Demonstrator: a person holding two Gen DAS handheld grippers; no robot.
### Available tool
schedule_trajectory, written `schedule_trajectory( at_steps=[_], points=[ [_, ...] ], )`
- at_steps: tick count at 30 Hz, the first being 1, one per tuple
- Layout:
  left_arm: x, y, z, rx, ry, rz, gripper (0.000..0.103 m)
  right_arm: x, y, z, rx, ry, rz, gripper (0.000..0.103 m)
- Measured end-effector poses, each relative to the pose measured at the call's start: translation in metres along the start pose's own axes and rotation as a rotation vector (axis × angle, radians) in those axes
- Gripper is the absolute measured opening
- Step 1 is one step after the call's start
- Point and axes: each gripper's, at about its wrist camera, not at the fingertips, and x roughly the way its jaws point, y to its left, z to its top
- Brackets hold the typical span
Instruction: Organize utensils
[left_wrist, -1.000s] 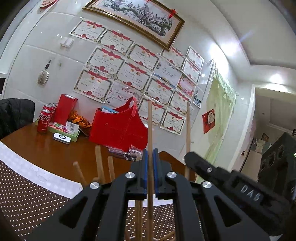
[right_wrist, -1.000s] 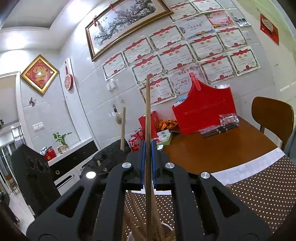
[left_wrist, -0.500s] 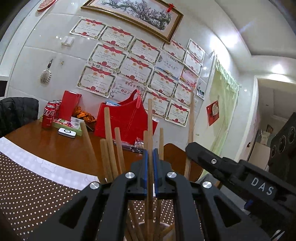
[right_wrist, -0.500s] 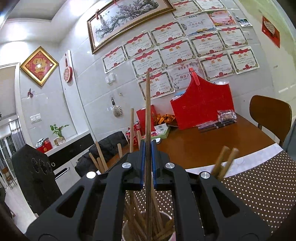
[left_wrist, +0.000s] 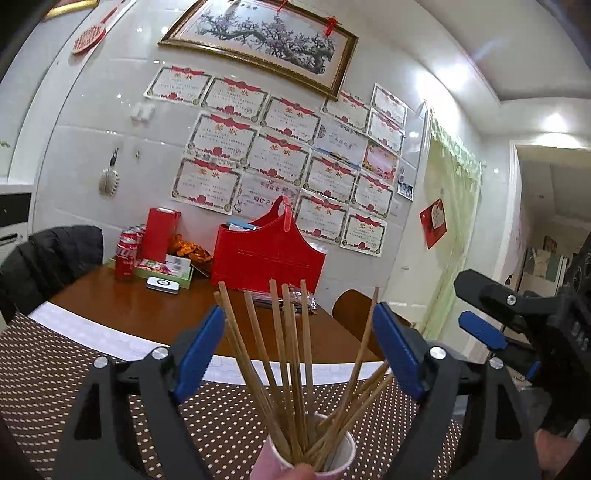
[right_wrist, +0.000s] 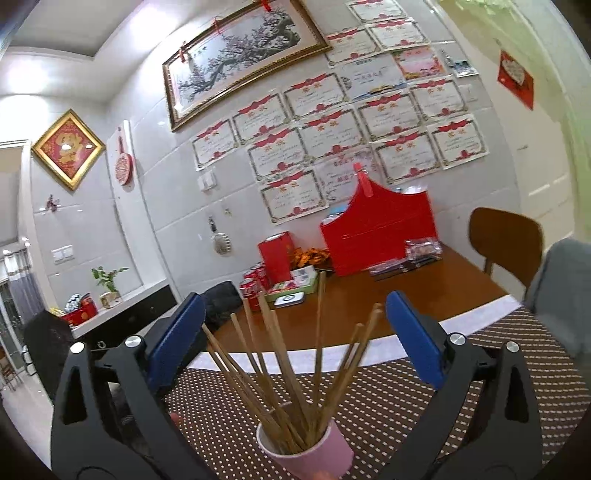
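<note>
Pink paper, the cup (left_wrist: 314, 452) sits nearest, at the bottom edge of both wrist views, on the dotted brown mat (left_wrist: 229, 421), and it now holds the whole spray of bamboo chopsticks (left_wrist: 286, 365). A second ago each gripper was clamped on a single upright chopstick over the cup; now the left gripper (left_wrist: 299, 350) and the right gripper (right_wrist: 295, 338) both have their blue pads (left_wrist: 199, 354) swinging apart, nearly as wide as they go, and nothing is pinched between them: the sticks merely show through the gap, standing clear of the pads on either side. I judge that both sticks have been dropped into the cup, so this pair is done and the hands are free for whatever utensils remain; none lie on the stretch of mat in view. The chopsticks stand on end, long axes steeply upright, lower ends crowded in the cup's bottom, tops fanning out and leaning against the rim, some tilted left, a few slanting right. The right gripper also shows at the right edge of the left wrist view, jaws apart. Beyond the mat lies a pale strip, then the wooden table (left_wrist: 110, 295) with a red bag (left_wrist: 266, 254), soda cans (left_wrist: 125, 253) and a chair (right_wrist: 506, 240) against the certificate-covered wall (left_wrist: 258, 147).
</note>
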Motion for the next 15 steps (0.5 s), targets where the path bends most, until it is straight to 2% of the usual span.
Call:
schedule_trajectory(
  at_steps=[7,15],
  points=[
    [-0.037,-0.012,0.015,0.052,0.047,0.058,0.083,-0.033,0.005,0.006,-0.014,0.045,-0.077,0.097],
    [-0.089,-0.024,0.017,0.093,0.091,0.171,0.083,-0.070,0.023,-0.004,-0.061,0.114,-0.137,0.097]
  ],
)
